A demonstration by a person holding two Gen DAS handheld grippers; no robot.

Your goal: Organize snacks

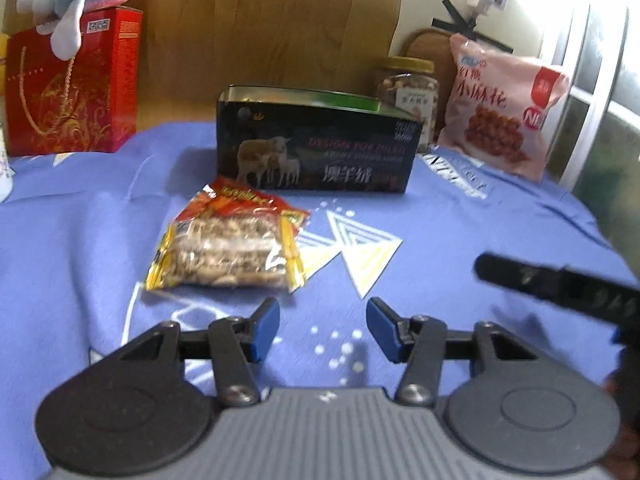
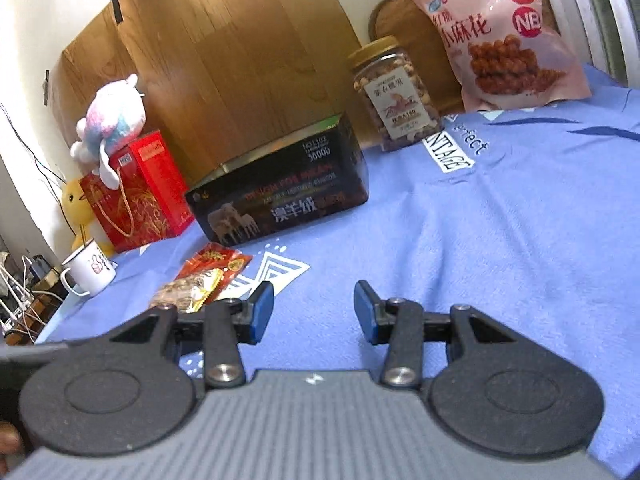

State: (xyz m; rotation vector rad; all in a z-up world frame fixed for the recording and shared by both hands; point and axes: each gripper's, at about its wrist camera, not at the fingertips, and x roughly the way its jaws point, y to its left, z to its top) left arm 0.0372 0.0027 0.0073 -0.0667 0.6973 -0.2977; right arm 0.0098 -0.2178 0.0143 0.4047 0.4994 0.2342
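Both my claws, left gripper (image 1: 323, 327) and right gripper (image 2: 314, 310), hang open and empty; the seed packet (image 1: 230, 246) lies just ahead-left of my left one, so reaching it comes next.

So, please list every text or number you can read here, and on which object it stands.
"小麻花" and "NB": pink snack bag.
"澳羊绒" and "36000": dark box; its English line is blurred.
"NTAGE" and "erfect": blue cloth, partly cut off.
Jar label: too small.
Red gift bag, peanut packet, mug: unreadable.
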